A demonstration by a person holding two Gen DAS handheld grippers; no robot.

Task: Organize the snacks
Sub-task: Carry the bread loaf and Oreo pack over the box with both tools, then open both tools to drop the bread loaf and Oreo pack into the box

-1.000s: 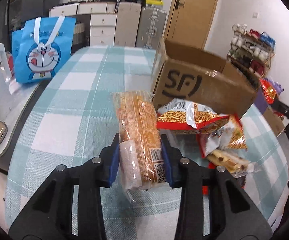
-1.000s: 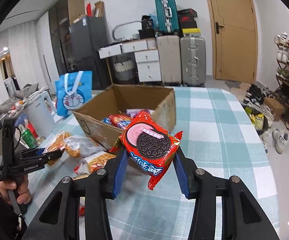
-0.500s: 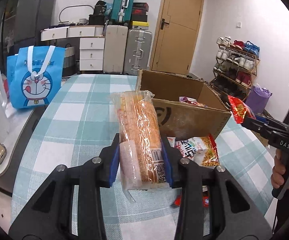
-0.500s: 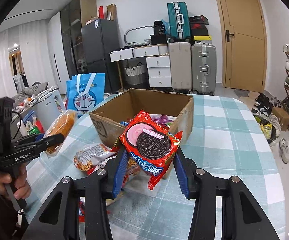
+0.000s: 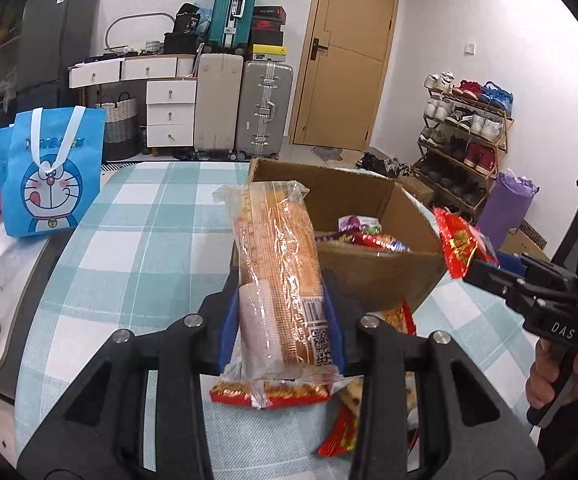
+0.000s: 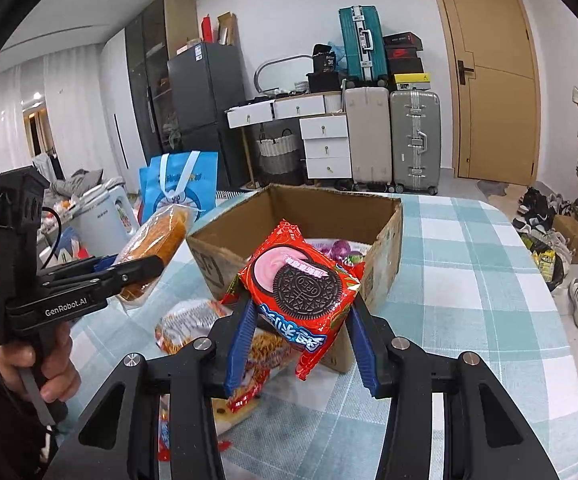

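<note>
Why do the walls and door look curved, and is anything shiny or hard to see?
Both views: fisheye bending, dark corners. Left wrist view: glare streaks on the clear wafer pack. Right wrist view: the Oreo pack is sharp, ceiling lights bright.

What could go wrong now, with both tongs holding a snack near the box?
The left tongs pinch only the near end of the long cracker pack, so it may swing or slip. The right tongs hold the Oreo pack tilted, so it could slip out short of the cardboard box. Both aim at one box, so they might collide.
</note>
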